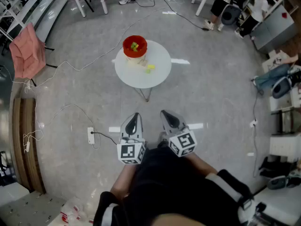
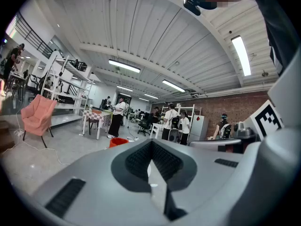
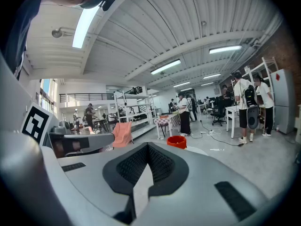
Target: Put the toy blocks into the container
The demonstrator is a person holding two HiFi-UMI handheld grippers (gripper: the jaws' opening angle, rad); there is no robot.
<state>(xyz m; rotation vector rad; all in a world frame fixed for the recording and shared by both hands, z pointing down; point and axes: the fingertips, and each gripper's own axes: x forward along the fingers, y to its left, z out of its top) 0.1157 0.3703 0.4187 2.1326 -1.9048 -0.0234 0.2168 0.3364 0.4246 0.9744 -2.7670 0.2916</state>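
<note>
- Ahead of me a round white table (image 1: 161,62) stands on the grey floor (image 1: 211,93).
- A red container (image 1: 134,54) sits near its far edge.
- Small yellow toy blocks (image 1: 150,68) lie just beside the container.

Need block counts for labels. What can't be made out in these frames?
- Blocks in the red container: head view, too small to count; wall hides any lower ones.
- Loose blocks on white table: head view, too small to count.
- Table in both gripper views: mostly hidden behind the shut left tool and right tool.
</note>
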